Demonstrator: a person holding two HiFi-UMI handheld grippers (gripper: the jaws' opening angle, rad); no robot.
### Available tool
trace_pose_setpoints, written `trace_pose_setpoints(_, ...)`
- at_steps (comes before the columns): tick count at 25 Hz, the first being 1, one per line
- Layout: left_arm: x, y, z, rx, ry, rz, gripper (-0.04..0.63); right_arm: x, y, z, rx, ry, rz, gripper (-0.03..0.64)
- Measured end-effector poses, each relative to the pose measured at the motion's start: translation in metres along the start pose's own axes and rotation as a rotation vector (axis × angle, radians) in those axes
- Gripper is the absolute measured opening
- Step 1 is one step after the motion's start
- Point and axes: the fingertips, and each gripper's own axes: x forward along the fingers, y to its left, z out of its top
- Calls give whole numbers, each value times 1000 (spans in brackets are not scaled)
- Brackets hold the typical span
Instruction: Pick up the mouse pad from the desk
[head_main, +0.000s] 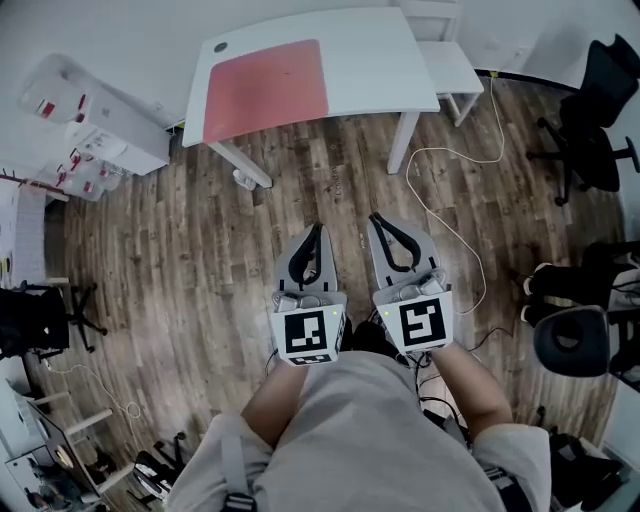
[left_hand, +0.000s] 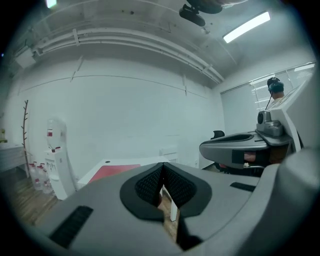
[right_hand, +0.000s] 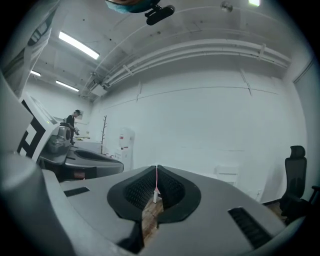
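Note:
A red mouse pad (head_main: 266, 88) lies flat on the left half of a white desk (head_main: 380, 62) at the far end of the room. It also shows as a red strip, the mouse pad (left_hand: 114, 171), in the left gripper view. My left gripper (head_main: 320, 228) and my right gripper (head_main: 375, 218) hang side by side above the wooden floor, well short of the desk. Both are shut with nothing between their jaws. In the left gripper view the left gripper (left_hand: 163, 165) points toward the desk; the right gripper (right_hand: 156, 167) faces the white wall.
A white chair (head_main: 452, 62) stands at the desk's right end, and a white cable (head_main: 452, 205) trails over the floor. Black office chairs (head_main: 590, 115) stand at the right. A white water dispenser (head_main: 95, 118) with bottles is at the left. A person's knees (head_main: 360, 430) fill the bottom.

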Motion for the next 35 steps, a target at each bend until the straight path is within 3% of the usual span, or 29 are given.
trace_pose_setpoints(7, -1, 46, -19, 4, 48, 29, 11, 48, 33, -8, -13, 31, 94, 40)
trace_pose_setpoints(13, 8, 99, -41, -49, 97, 74, 11, 93, 57, -12, -79, 83, 155, 40)
trace_pose_setpoints(22, 64, 162, -62, -22, 163, -21, 12, 184, 84, -13, -128, 139, 198, 40)
trace_pose_setpoints(27, 84, 183, -85, 5, 257, -130, 12, 225, 83, -32, -123, 235, 177, 40)
trace_pose_setpoints(35, 104, 218, -103, 4, 316, -180, 12, 255, 84, -49, -177, 350, 151, 40)
